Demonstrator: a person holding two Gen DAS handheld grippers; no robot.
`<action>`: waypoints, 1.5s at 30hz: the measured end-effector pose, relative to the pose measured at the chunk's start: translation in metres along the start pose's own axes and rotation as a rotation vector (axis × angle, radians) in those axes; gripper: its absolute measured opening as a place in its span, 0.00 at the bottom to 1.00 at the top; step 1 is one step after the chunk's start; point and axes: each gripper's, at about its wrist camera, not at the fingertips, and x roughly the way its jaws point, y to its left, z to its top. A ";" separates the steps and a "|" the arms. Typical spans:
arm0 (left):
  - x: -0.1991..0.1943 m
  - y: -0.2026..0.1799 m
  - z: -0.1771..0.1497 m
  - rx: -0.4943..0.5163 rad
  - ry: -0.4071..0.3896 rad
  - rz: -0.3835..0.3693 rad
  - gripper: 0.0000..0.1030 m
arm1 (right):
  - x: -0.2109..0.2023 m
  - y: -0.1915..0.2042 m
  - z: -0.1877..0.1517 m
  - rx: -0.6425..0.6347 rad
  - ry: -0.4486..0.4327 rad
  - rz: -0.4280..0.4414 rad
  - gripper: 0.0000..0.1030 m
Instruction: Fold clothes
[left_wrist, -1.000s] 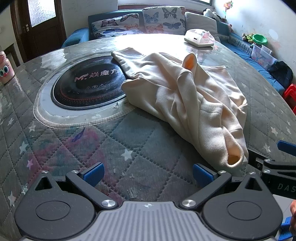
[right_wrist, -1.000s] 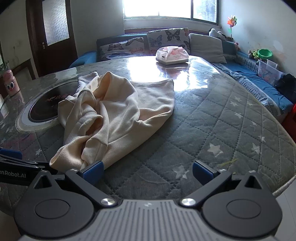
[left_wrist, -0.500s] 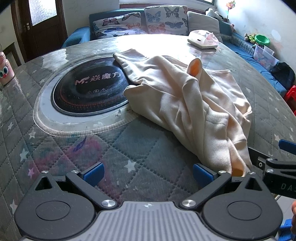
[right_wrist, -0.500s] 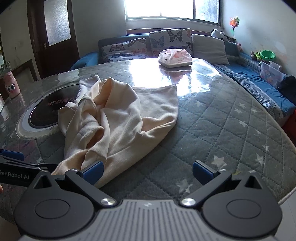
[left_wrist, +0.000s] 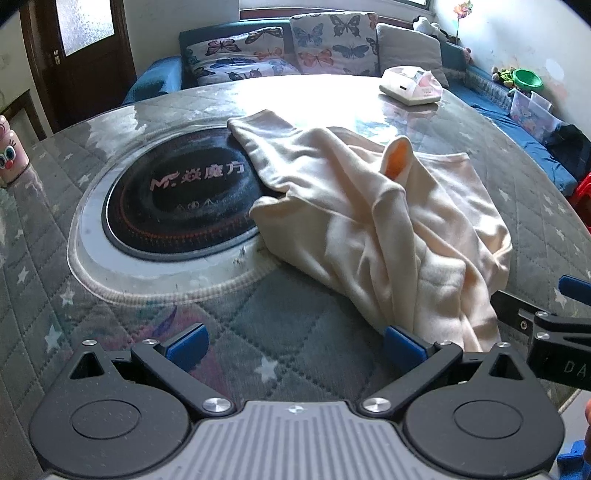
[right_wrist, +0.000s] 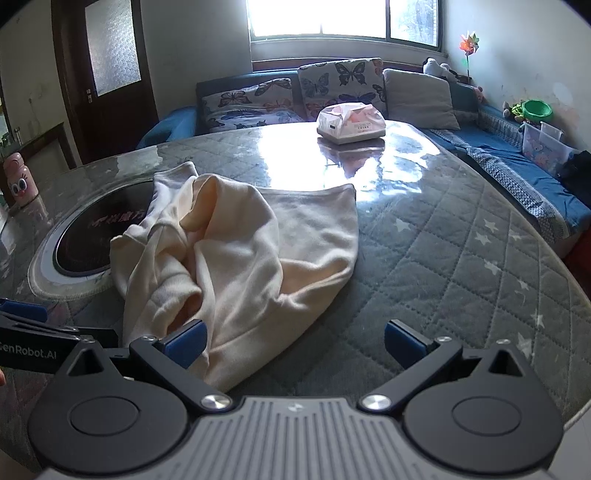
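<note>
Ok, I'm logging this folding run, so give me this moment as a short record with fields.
garment: cream top, crumpled, unfolded
surface: quilted table
overlap: one end lies over the black hob disc
left tongs: open, at the near hem
right tongs: open, at the near hem
also on table: tissue box, far side

Left gripper: jaws spread wide, blue fingertips far apart, nothing between them, held low and level, pointing forward. Right gripper: jaws likewise wide apart, blue pads empty, same low forward pose. Two grippers side by side, close; each shows at edge of other's view. Sliver of hand visible at far right edge of left wrist view.
</note>
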 end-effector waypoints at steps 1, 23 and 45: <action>0.000 0.000 0.002 -0.001 -0.002 0.000 1.00 | 0.001 0.000 0.002 -0.001 -0.002 0.002 1.00; 0.014 -0.011 0.062 0.023 -0.066 -0.016 1.00 | 0.043 -0.004 0.048 -0.028 -0.019 0.040 0.93; 0.046 -0.019 0.080 0.084 -0.079 -0.053 0.39 | 0.069 -0.024 0.068 0.025 -0.005 0.082 0.74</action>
